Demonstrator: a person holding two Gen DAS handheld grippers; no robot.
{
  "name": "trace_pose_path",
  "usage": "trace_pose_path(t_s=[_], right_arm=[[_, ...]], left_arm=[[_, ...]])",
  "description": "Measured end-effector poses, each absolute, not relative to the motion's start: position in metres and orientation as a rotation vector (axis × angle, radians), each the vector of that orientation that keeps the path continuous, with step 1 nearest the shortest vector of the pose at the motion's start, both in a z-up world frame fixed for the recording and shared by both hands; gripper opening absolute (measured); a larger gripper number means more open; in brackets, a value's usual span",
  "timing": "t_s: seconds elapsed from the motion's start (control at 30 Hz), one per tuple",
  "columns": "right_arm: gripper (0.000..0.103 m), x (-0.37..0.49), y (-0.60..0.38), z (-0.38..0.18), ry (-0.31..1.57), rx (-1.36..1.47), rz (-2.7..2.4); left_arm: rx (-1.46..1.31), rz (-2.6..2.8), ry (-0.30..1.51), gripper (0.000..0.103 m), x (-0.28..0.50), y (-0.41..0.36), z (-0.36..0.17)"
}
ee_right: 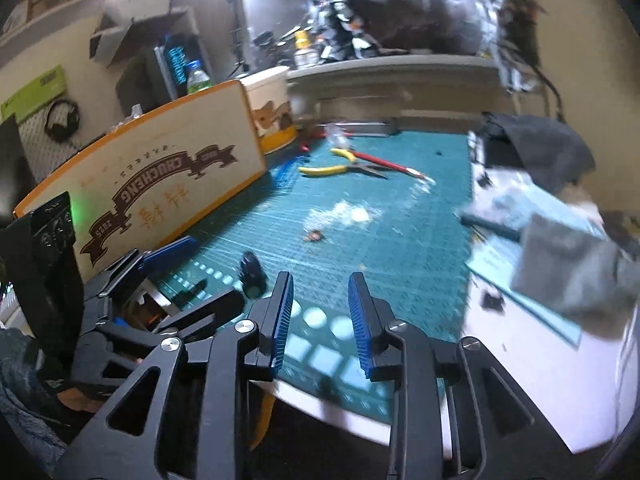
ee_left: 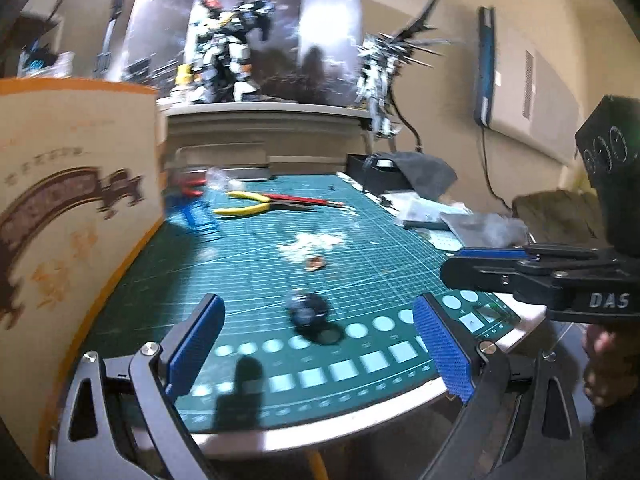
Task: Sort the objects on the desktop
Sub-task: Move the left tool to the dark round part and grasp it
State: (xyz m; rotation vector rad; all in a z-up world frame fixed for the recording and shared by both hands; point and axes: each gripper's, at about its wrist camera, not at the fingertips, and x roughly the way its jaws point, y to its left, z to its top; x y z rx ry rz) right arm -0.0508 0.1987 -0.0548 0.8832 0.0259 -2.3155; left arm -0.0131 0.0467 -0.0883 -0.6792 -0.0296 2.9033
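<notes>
On the green cutting mat [ee_left: 248, 276] lies a small dark round object [ee_left: 308, 308], just ahead of my left gripper [ee_left: 320, 344], whose blue pads stand wide open with nothing between them. My right gripper [ee_right: 322, 320] hovers over the mat's near edge, its jaws partly apart and empty; the dark object [ee_right: 252, 272] sits to its left. Farther back lie yellow-handled pliers [ee_left: 244, 204] and a red pen-like tool [ee_left: 308, 200]. Each view shows the other gripper from the side: the right gripper [ee_left: 460, 268] and the left gripper [ee_right: 218, 270].
A tall cream and orange box [ee_left: 72, 216] stands along the mat's left edge. A blue plastic piece [ee_left: 196, 216] and a red-handled tool [ee_left: 190, 188] lie at the back left. White scraps [ee_left: 312, 242] dot the middle. Grey cloth, papers and a black box [ee_left: 376, 172] crowd the right side.
</notes>
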Motion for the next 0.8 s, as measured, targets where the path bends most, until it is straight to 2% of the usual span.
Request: trace_pose_path(t_s=[0.1, 0.17, 0.23, 0.4, 0.6, 0.63, 0.67, 0.7, 0.8], right_arm=[[0.034, -0.048, 0.213, -0.060, -0.007, 0.902, -2.341], [0.053, -0.046, 0.221, -0.063, -0.019, 0.898, -2.367], [0.064, -0.044, 0.228, -0.064, -0.033, 0.877, -2.400], [0.064, -0.042, 0.245, -0.061, -0.099, 0.828, -2.467], [0.065, -0.038, 0.251, -0.054, -0.093, 0.796, -2.524], [0.065, -0.038, 0.251, -0.054, -0.090, 0.800, -2.523], [0.065, -0.038, 0.250, -0.054, -0.086, 0.803, -2.523], [0.065, -0.038, 0.250, -0.054, -0.082, 0.806, -2.524], [0.065, -0.039, 0.249, -0.055, -0.080, 0.816, -2.517]], left_arm=[[-0.687, 2.897, -0.014, 0.093, -0.018, 0.052, -0.096], [-0.695, 2.900, -0.017, 0.093, -0.020, 0.053, -0.100], [-0.686, 2.909, -0.023, 0.093, -0.021, 0.052, -0.101], [-0.673, 2.914, -0.027, 0.092, -0.026, 0.054, -0.102], [-0.672, 2.927, -0.010, 0.067, -0.028, 0.054, -0.102], [-0.673, 2.931, -0.012, 0.056, -0.028, 0.053, -0.102], [-0.676, 2.931, -0.016, 0.036, -0.028, 0.051, -0.101], [-0.681, 2.927, -0.022, 0.026, -0.028, 0.049, -0.101], [-0.642, 2.937, -0.019, 0.026, -0.022, 0.045, -0.092]])
